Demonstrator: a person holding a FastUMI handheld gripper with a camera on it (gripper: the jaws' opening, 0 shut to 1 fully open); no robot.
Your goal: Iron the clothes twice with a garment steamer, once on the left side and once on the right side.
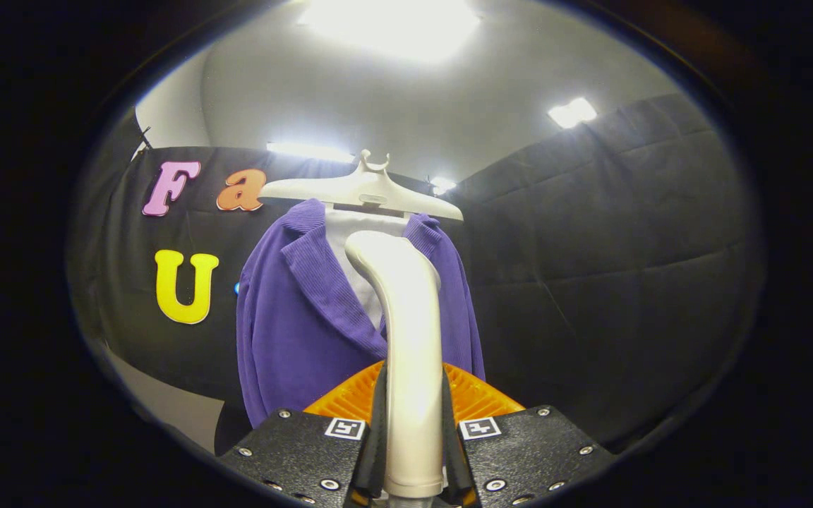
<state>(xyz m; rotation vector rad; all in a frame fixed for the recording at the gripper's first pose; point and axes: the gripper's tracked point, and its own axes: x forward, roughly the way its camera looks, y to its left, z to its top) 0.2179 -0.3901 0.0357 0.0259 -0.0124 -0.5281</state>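
Note:
A purple ribbed cardigan point(300, 317) hangs on a white hanger point(364, 189) over a white inner panel point(360, 240), in front of the black cloth wall. My gripper point(413, 423) is shut on the white handle of the garment steamer point(406, 317), which rises upright between the fingers and ends in a rounded head in front of the cardigan's collar opening. The steamer hides the middle of the garment. Whether its head touches the cloth cannot be told.
Black quilted cloth walls point(611, 247) close in behind and to the right of the garment. A pale wall and floor strip point(166, 402) shows low on the left. Bright ceiling lights point(392, 25) shine overhead.

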